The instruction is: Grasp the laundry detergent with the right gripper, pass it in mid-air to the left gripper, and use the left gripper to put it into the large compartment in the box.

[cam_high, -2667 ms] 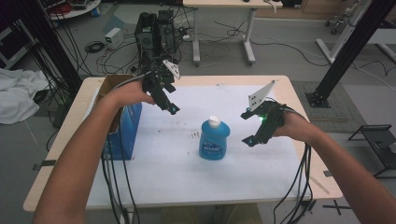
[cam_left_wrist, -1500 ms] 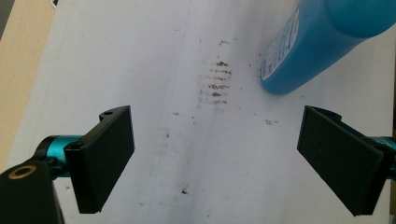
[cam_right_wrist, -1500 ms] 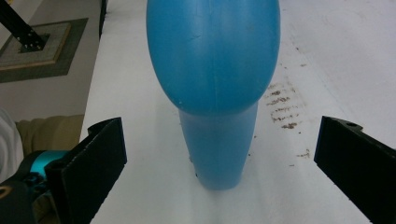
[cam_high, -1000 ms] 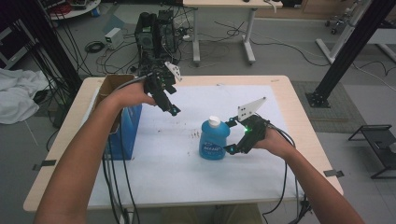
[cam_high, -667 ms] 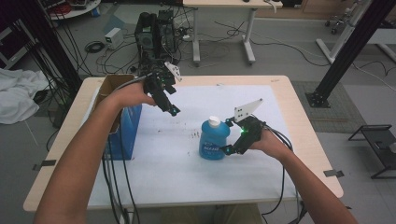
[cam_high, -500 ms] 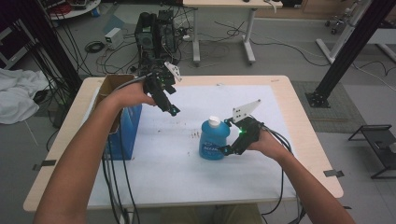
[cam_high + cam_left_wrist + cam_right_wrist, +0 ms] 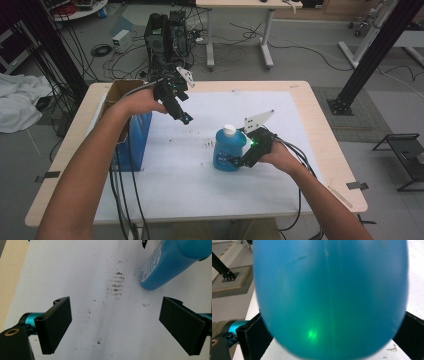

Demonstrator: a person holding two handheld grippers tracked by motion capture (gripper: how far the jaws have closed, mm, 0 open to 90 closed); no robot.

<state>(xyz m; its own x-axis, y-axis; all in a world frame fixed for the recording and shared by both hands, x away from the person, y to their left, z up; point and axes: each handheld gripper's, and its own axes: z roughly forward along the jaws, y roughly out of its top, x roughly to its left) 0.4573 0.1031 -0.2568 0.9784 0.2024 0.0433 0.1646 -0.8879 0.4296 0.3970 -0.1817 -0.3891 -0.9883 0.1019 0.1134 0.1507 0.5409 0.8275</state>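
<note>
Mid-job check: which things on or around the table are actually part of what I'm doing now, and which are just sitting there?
In the job:
- blue bottle, upright on the white sheet
- right gripper, jaws on either side of the bottle
- left gripper, open, held above the sheet

Lying about:
- blue cardboard box at the table's left edge
- brown smudges on the white sheet

In the right gripper view the bottle (image 7: pixel 329 297) sits so close that its top and base are cut off and its surface is blurred; each jaw is largely hidden behind it, so contact cannot be confirmed. In the high view the right gripper (image 7: pixel 239 161) has its far jaw concealed by the bottle (image 7: pixel 229 150). In the left gripper view the bottle's (image 7: pixel 170 262) upper part runs off the frame. Label print is too small to read.
</note>
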